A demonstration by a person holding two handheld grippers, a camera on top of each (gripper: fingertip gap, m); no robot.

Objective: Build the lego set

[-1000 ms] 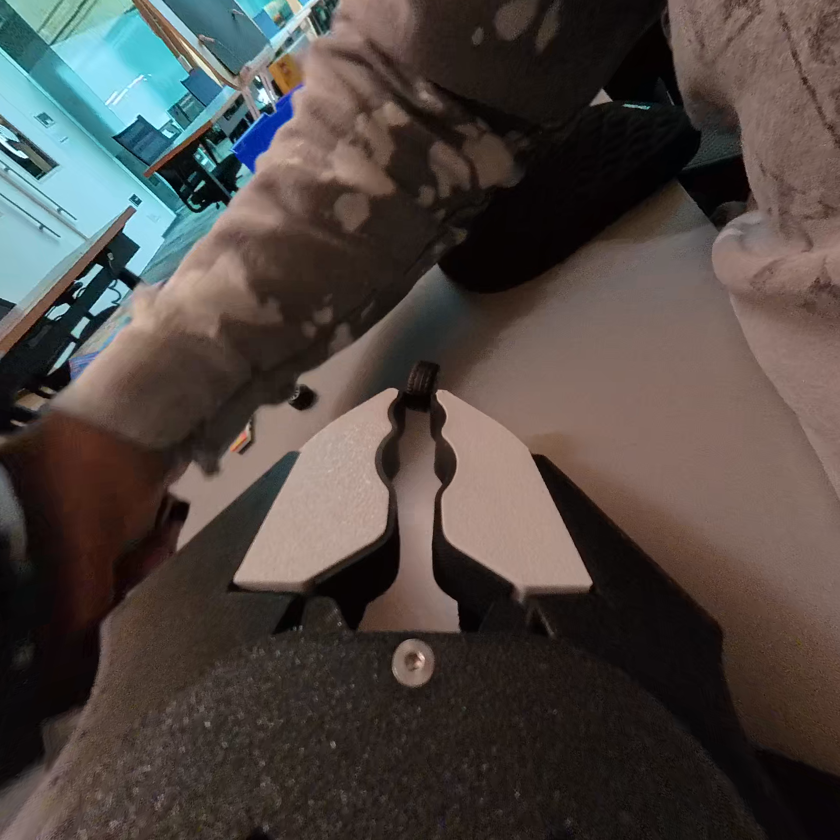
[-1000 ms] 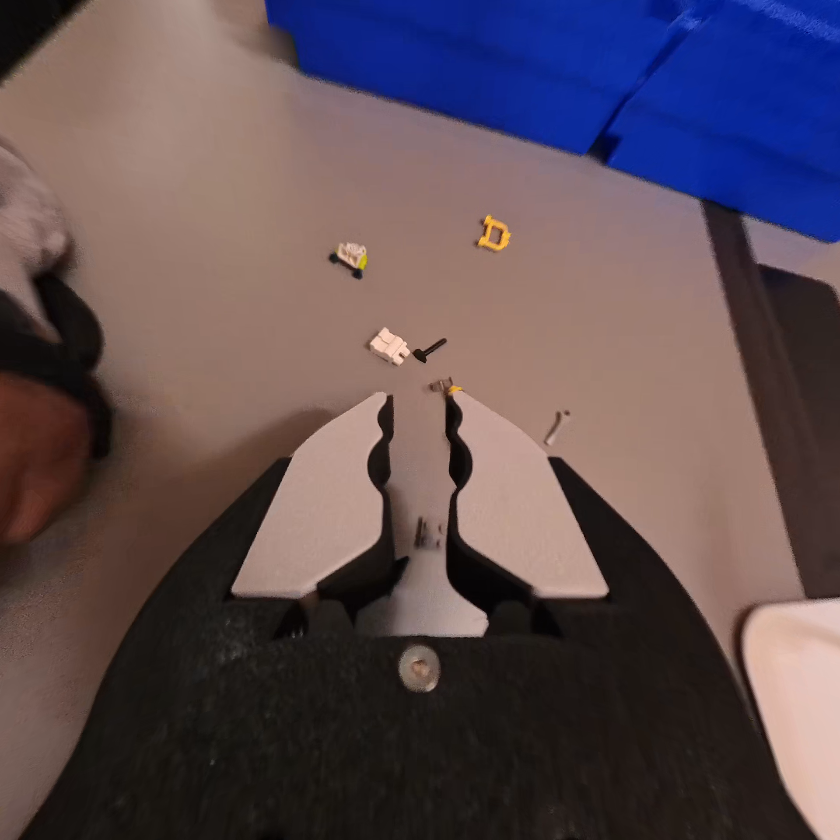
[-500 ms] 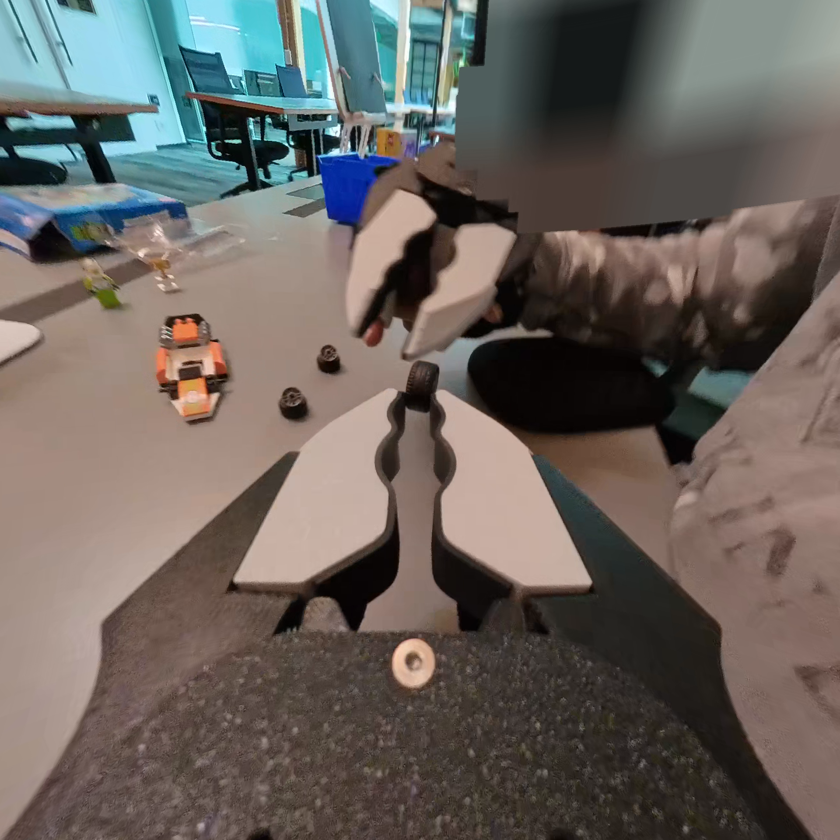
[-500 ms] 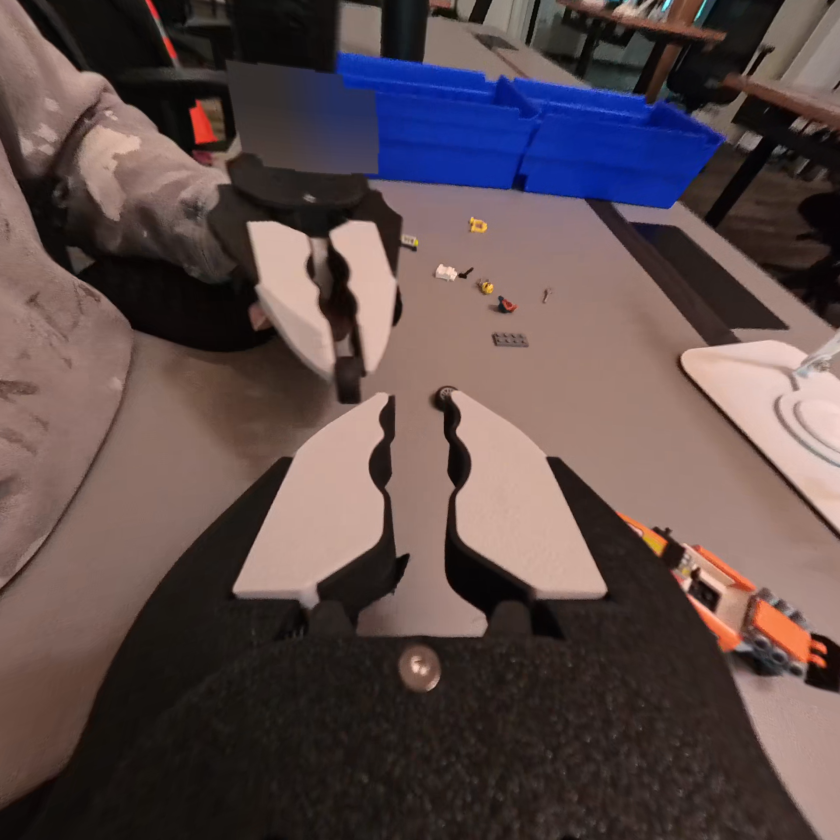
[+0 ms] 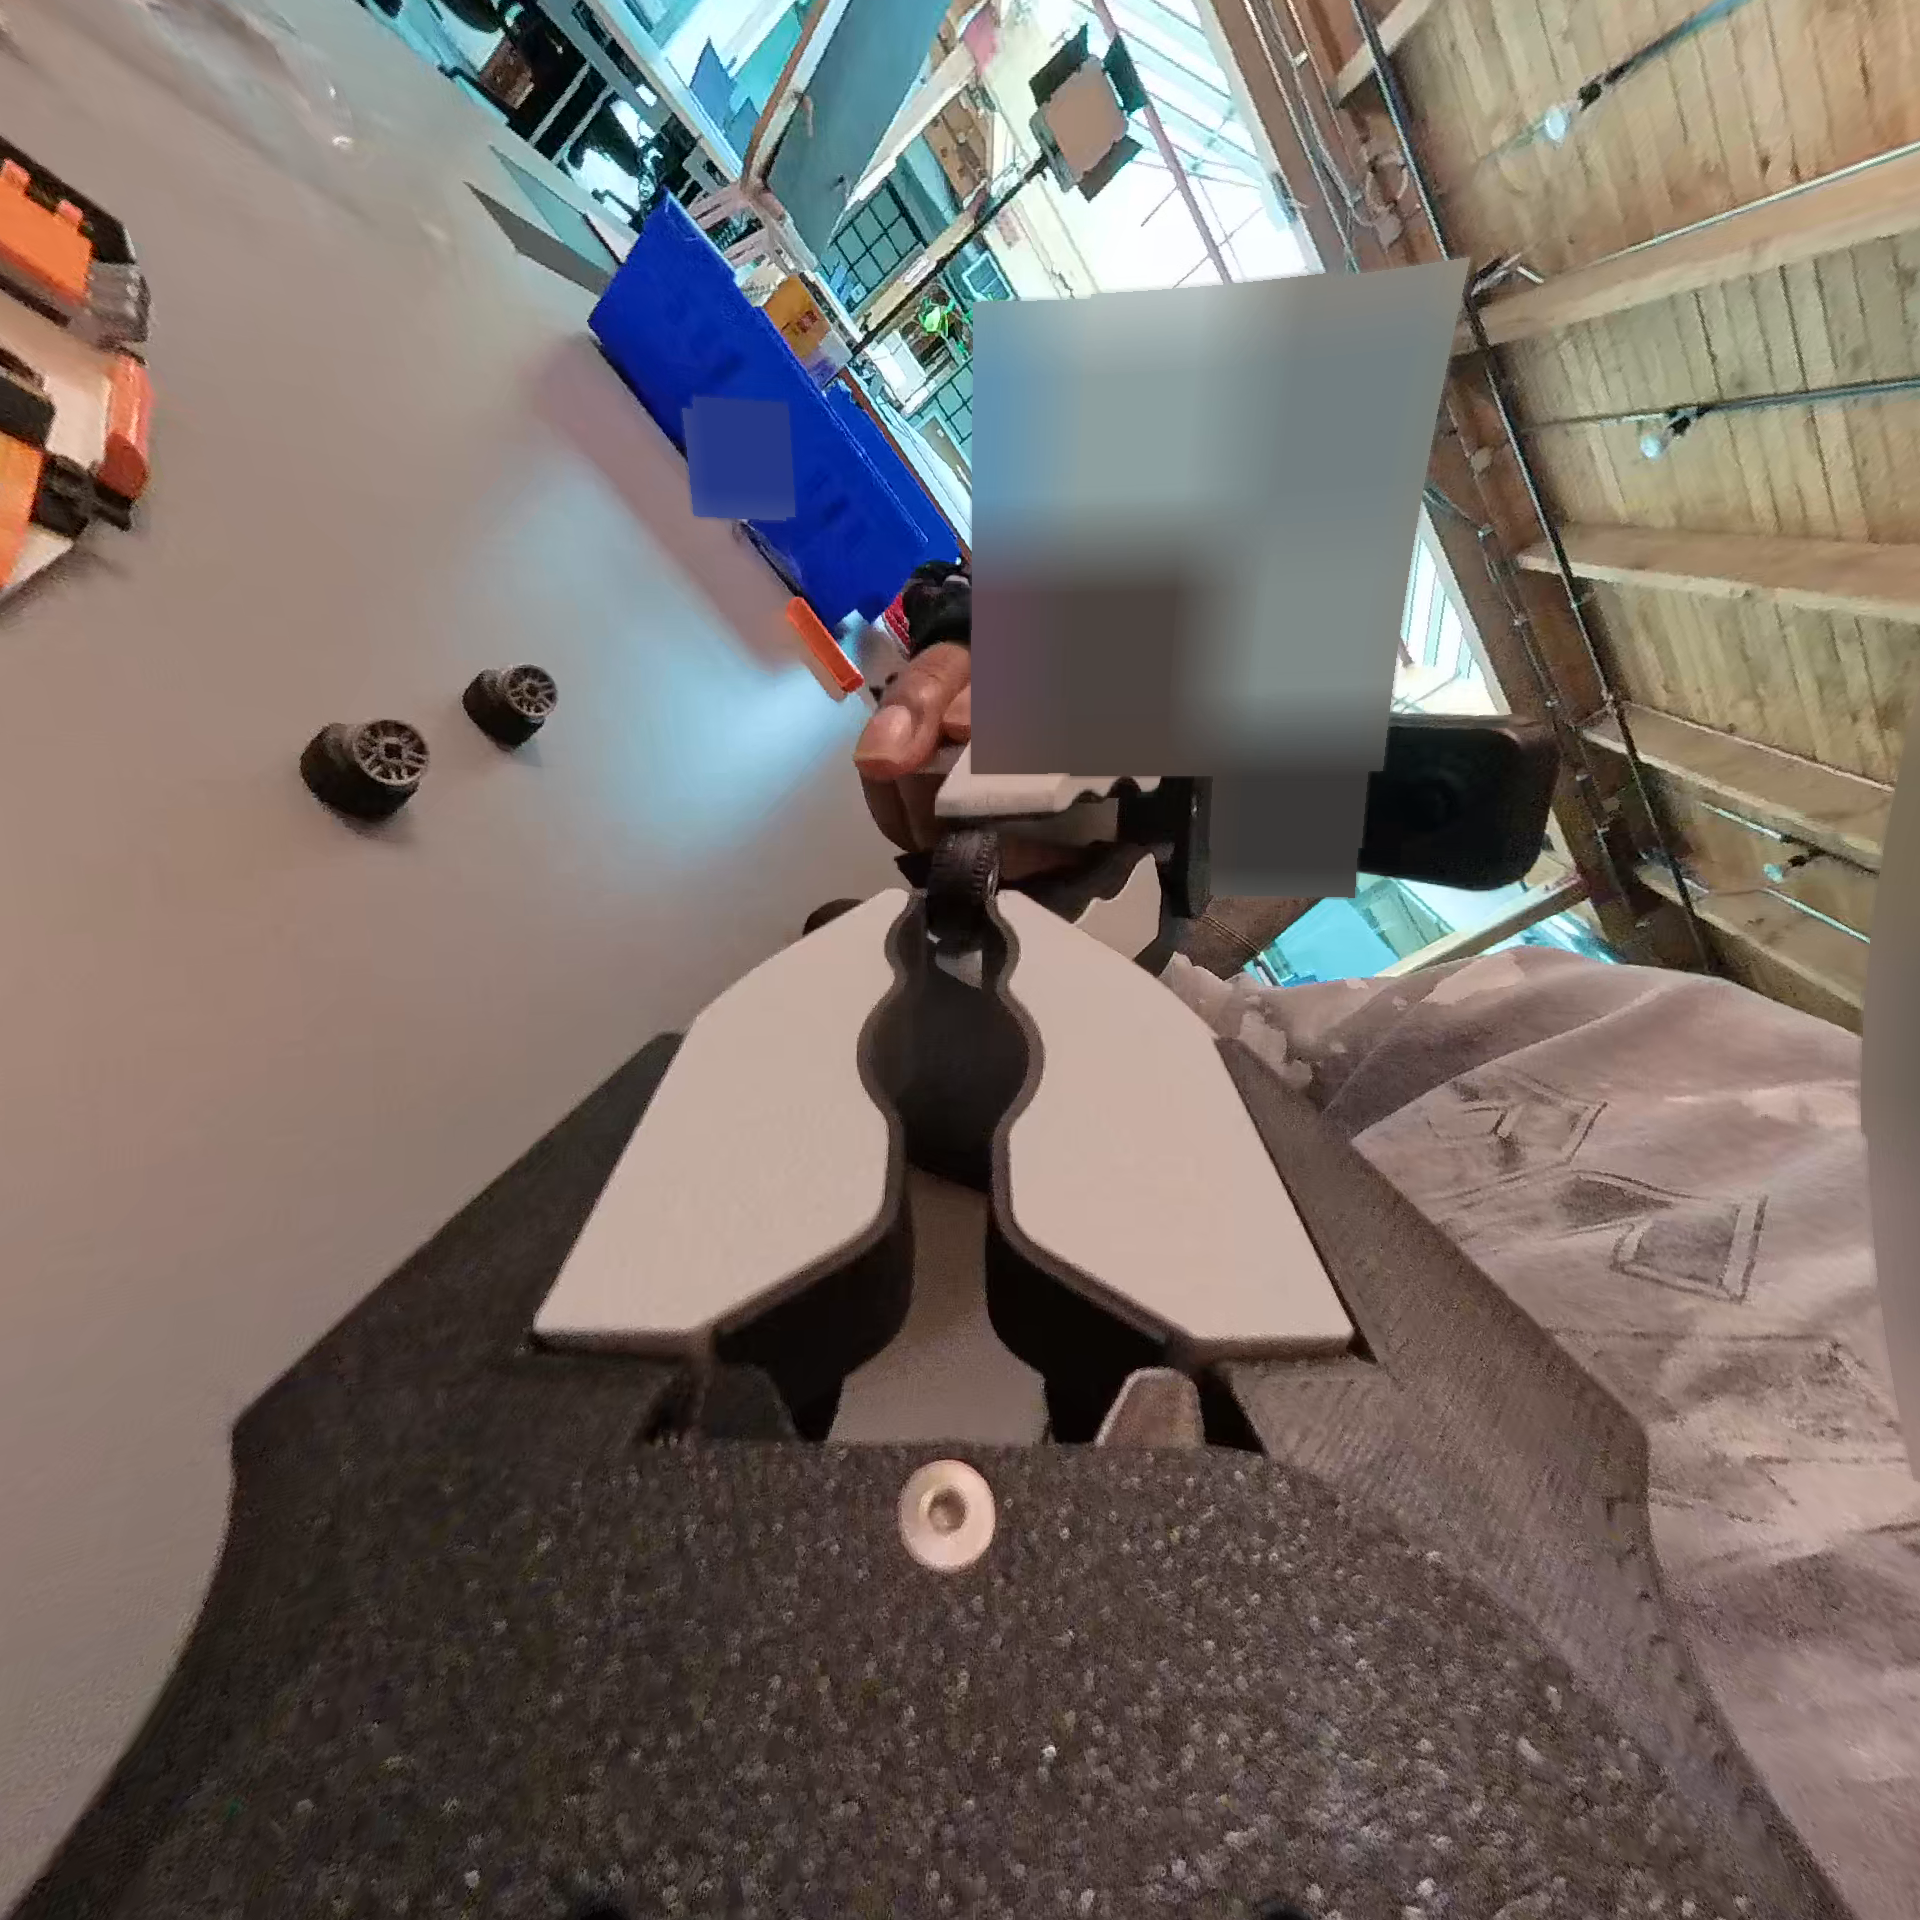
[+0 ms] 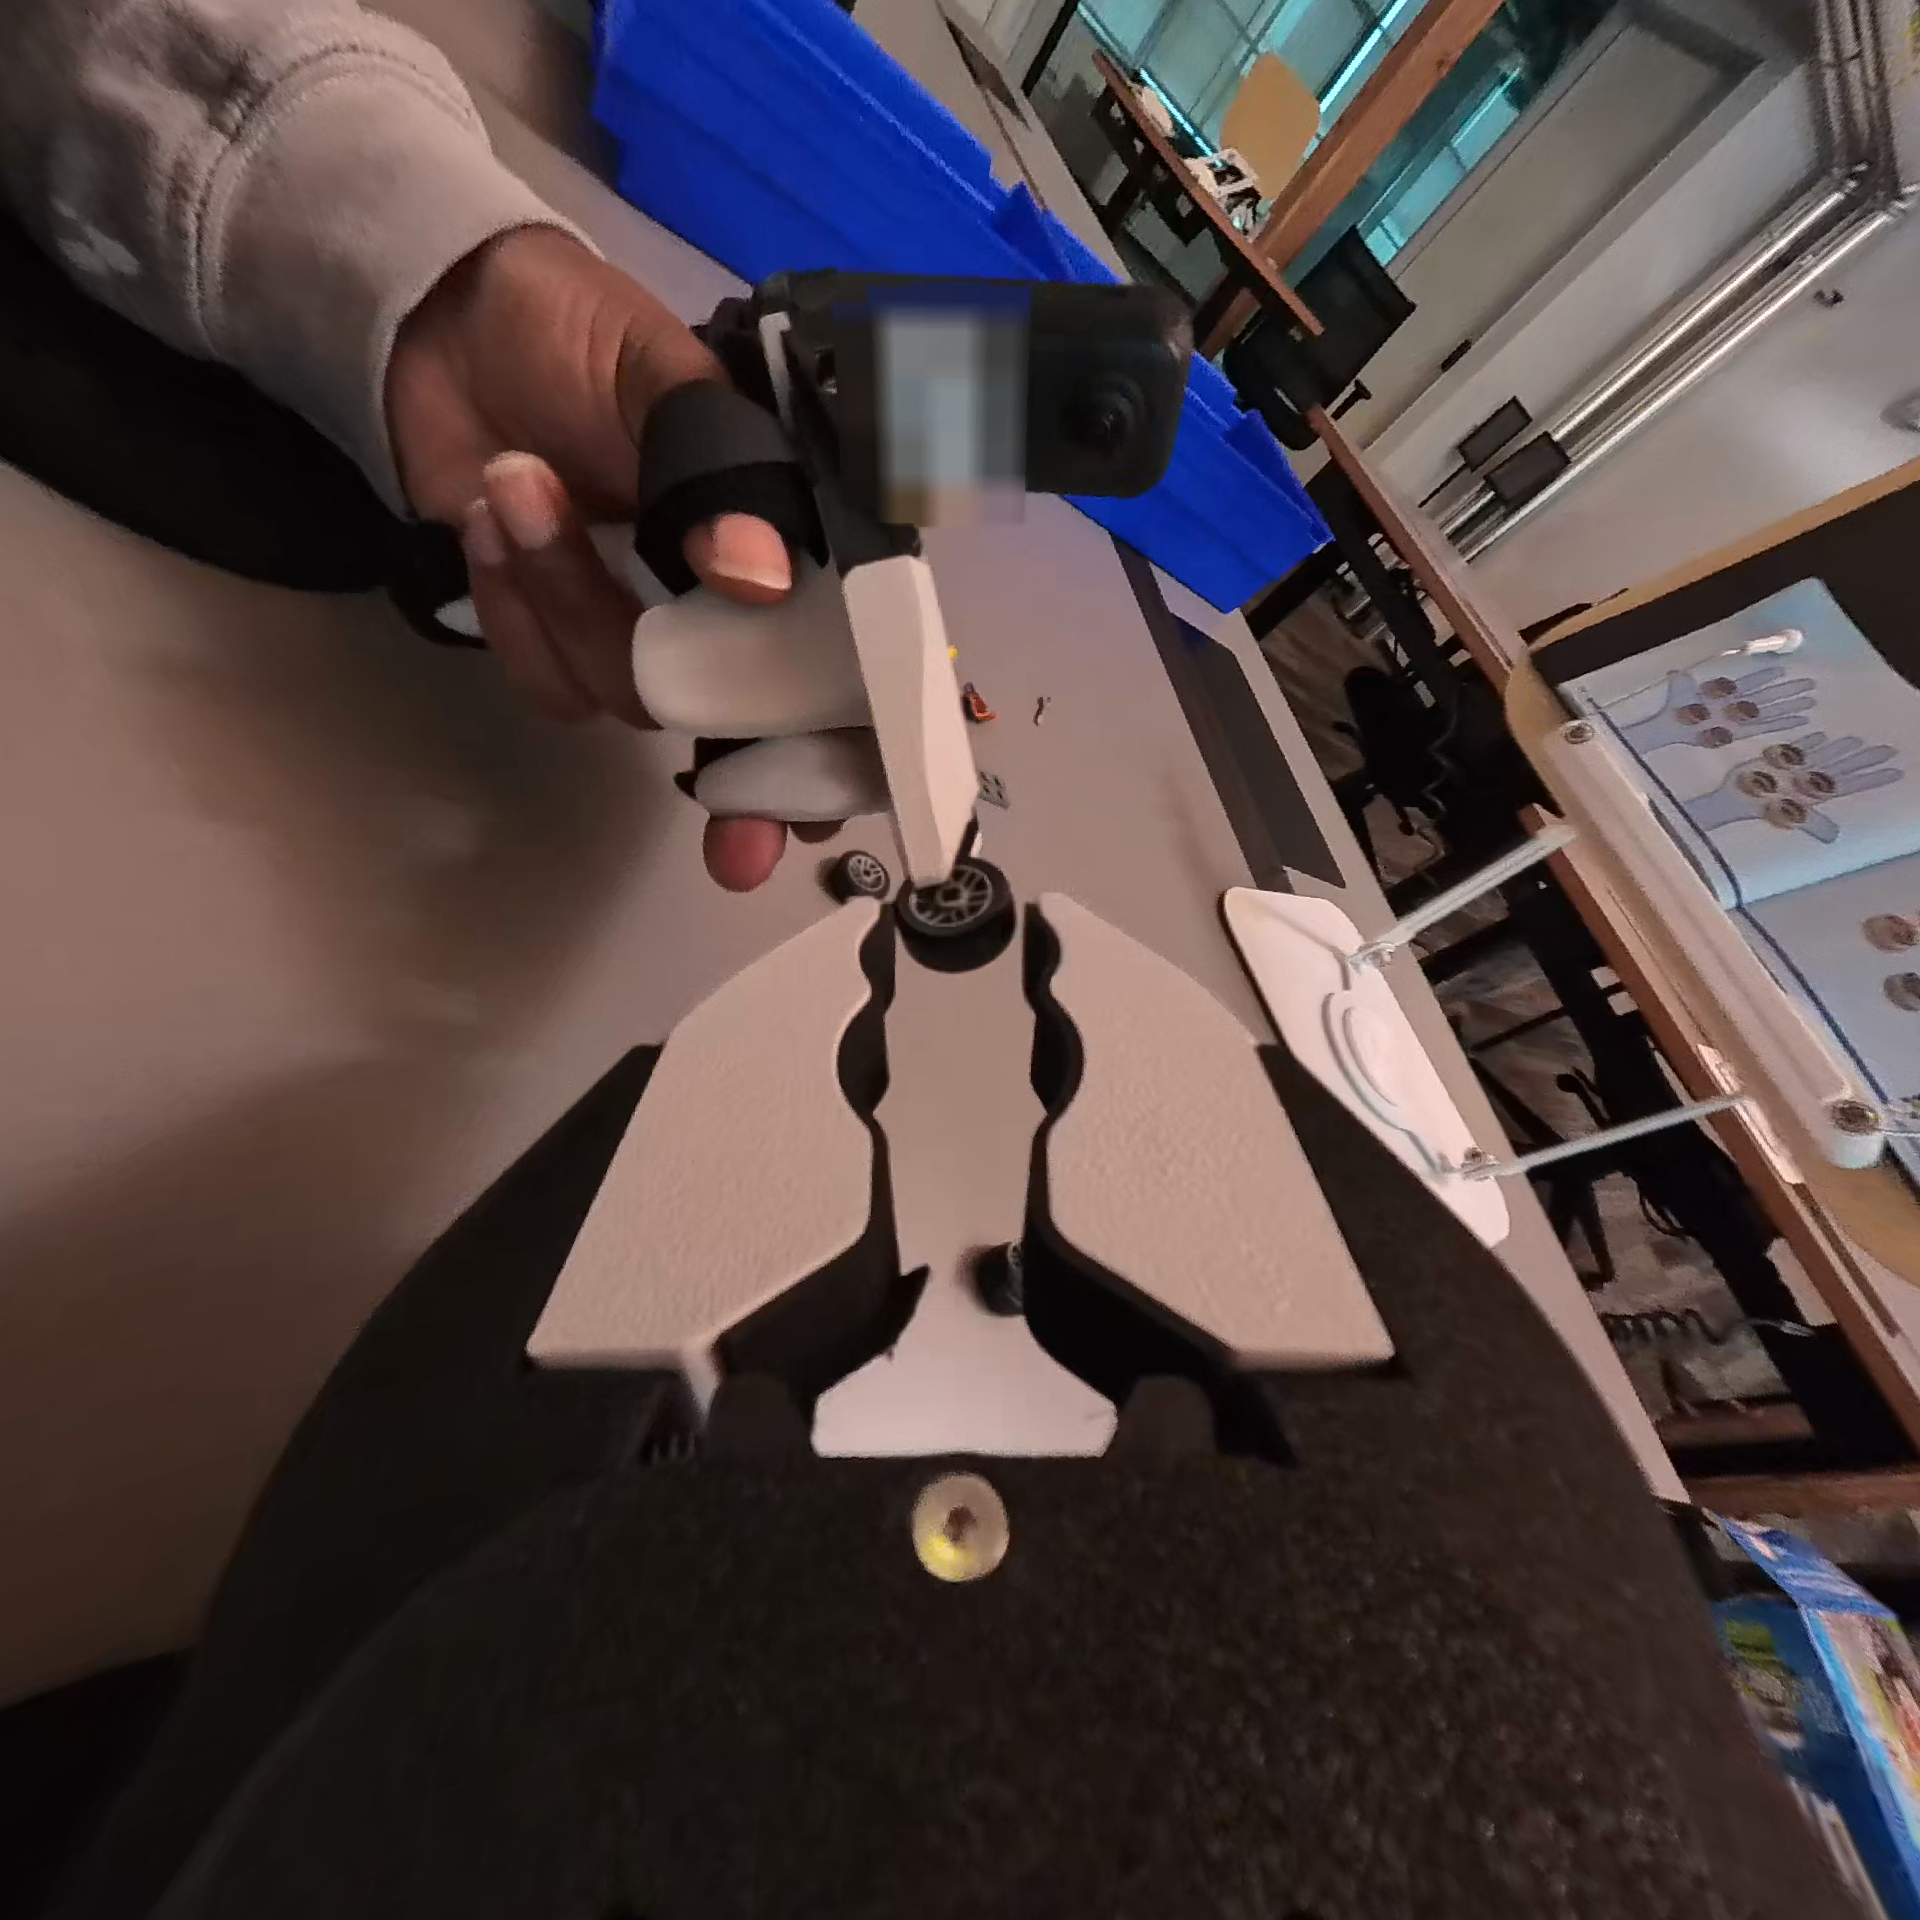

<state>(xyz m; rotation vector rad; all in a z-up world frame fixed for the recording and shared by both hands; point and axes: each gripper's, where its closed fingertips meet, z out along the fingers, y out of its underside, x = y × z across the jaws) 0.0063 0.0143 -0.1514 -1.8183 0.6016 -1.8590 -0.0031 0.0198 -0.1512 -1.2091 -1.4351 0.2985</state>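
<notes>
Left wrist view shows your left hand-held gripper (image 5: pixel 958 914) clenched on a small black wheel (image 5: pixel 964 871), pinched at the very fingertips so the tyre stands clear for the other tool to reach; just beyond it your right hand-held gripper (image 5: pixel 1049 831) comes in sideways, its fingers close around that wheel. In the right wrist view that gripper (image 6: pixel 961 914) is spread, its fingers apart on either side of the wheel (image 6: pixel 954 896), whose spoked hub faces the camera; I judge you are passing the wheel across or regripping it, so hold the left one firm until the right has closed. Two more wheels (image 5: pixel 366 767) (image 5: pixel 511 702) wait on the grey worktop (image 5: pixel 312 987), well apart from the grippers, and the partly built orange car (image 5: pixel 62 364) lies at the far left edge; the wheels are evidently still to be fitted. Blue bins (image 6: pixel 831 187) line the back of the worktop; small loose pieces (image 6: pixel 977 701) lie beyond the left gripper. Your left hand (image 6: pixel 551 499) grips the handle; one more wheel (image 6: pixel 860 875) sits just beside it.
</notes>
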